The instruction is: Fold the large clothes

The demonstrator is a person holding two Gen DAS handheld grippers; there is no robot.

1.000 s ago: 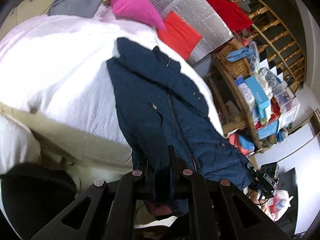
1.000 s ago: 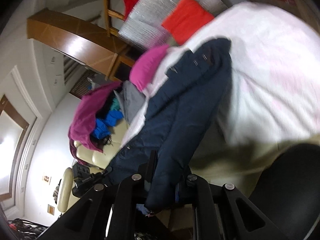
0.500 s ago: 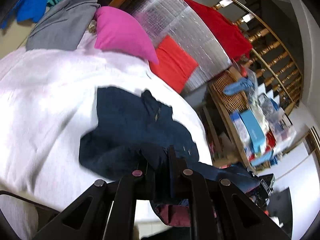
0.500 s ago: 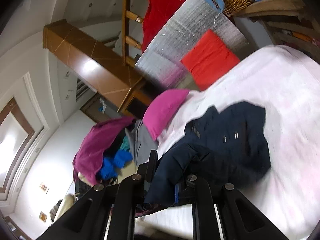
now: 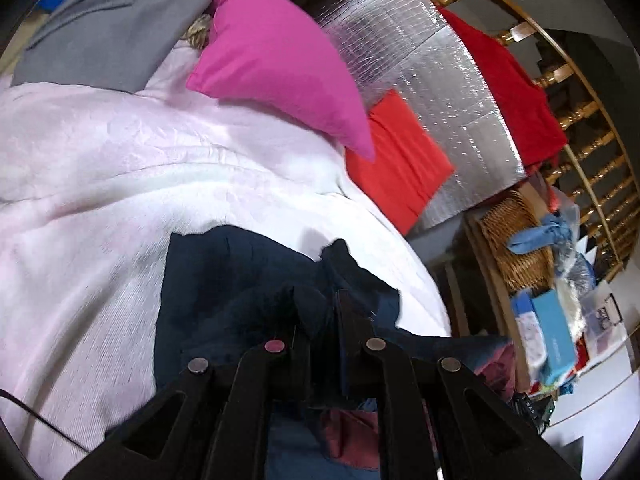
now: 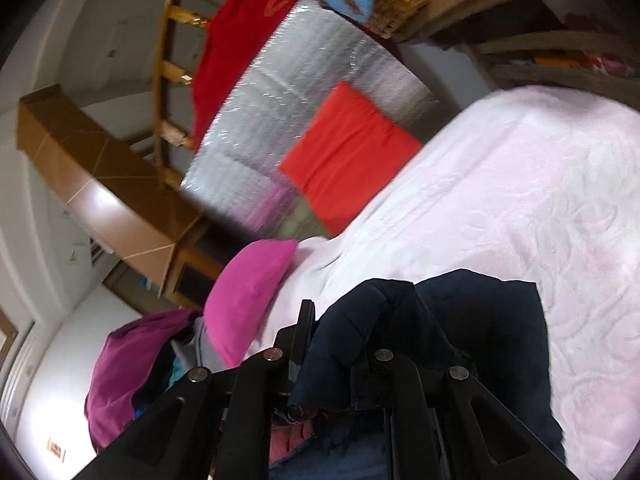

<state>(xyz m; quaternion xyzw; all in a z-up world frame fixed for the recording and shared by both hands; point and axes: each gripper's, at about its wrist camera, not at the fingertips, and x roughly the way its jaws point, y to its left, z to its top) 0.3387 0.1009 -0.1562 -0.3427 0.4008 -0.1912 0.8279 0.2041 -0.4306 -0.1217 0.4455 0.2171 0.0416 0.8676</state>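
Observation:
A dark navy jacket (image 5: 224,280) lies bunched on the pale pink bedspread (image 5: 80,184). My left gripper (image 5: 320,312) is shut on a fold of the jacket, with cloth pinched between its fingers. In the right wrist view the same jacket (image 6: 480,320) is doubled over on the bedspread (image 6: 540,180). My right gripper (image 6: 332,344) is shut on another fold of it. The jacket's dark red lining shows just below both grippers.
A magenta pillow (image 5: 280,68) and a grey garment (image 5: 112,16) lie at the bed's head. A red cushion (image 5: 396,160) leans on a silver foil panel (image 5: 424,76). A wicker basket (image 5: 512,240) and cluttered shelves stand right of the bed. A clothes pile (image 6: 128,372) sits beyond.
Both grippers have carried the jacket's lower end up over the bed towards the pillows. The jacket, stretched long and hanging off the bed edge a second ago, is now folded over on itself.

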